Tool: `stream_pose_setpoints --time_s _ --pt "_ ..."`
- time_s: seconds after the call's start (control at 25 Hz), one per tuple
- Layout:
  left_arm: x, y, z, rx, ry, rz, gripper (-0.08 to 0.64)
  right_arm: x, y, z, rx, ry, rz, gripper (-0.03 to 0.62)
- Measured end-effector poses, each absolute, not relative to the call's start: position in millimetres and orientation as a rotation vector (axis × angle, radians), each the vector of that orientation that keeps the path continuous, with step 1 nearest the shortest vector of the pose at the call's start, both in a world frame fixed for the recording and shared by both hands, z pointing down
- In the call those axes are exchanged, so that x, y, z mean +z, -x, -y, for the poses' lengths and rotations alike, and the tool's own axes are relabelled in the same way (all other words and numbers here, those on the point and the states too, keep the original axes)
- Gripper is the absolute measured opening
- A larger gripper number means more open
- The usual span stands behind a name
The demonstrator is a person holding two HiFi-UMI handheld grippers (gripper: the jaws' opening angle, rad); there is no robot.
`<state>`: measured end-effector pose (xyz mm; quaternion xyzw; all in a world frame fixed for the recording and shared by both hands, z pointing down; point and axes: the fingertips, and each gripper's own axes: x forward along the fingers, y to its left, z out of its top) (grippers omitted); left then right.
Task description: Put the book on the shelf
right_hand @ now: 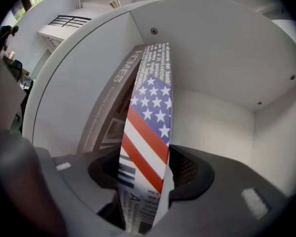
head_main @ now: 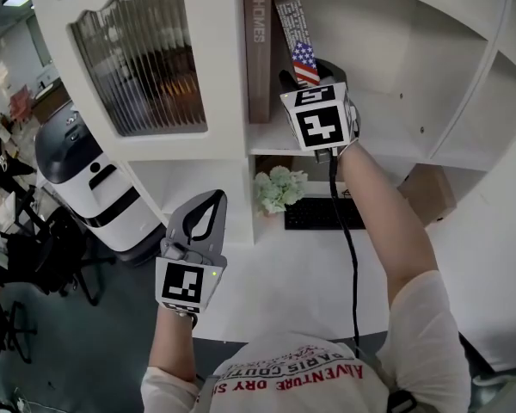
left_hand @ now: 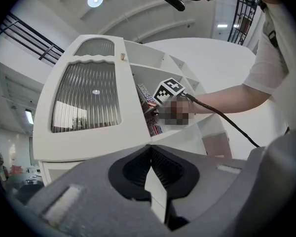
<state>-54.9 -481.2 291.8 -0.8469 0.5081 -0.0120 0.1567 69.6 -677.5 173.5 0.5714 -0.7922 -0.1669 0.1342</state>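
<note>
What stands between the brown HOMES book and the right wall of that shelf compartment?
Only the flag-covered book, leaning toward the HOMES book, between the right tool's jaws; the right gripper view shows it.

A white shelf unit (head_main: 224, 101) with a ribbed glass door (head_main: 138, 58) stands over a white surface (head_main: 301, 274) carrying a black keyboard (head_main: 322, 213) and a small green plant (head_main: 279, 189). The floor (head_main: 69, 351) is dark grey. A round ceiling light (left_hand: 94, 0) glows near black railings (left_hand: 24, 31).

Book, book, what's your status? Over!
Left gripper shut, empty. Right gripper open, flag book between jaws. Flag book on shelf, tilted toward brown book. Nothing blocking.
</note>
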Motion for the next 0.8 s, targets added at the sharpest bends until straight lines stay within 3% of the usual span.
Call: stream_pose_setpoints --time_s 0.28,0.8 --pt "290.6 65.8 492.6 -0.026 2.406 -1.492 0.005 176.0 -62.6 691.0 -0.474 -1.601 2.291 0.246" --pt "291.8 55.2 476.7 -0.010 2.443 -1.451 0.005 154.2 -73.2 633.3 -0.530 -1.695 2.367 0.252"
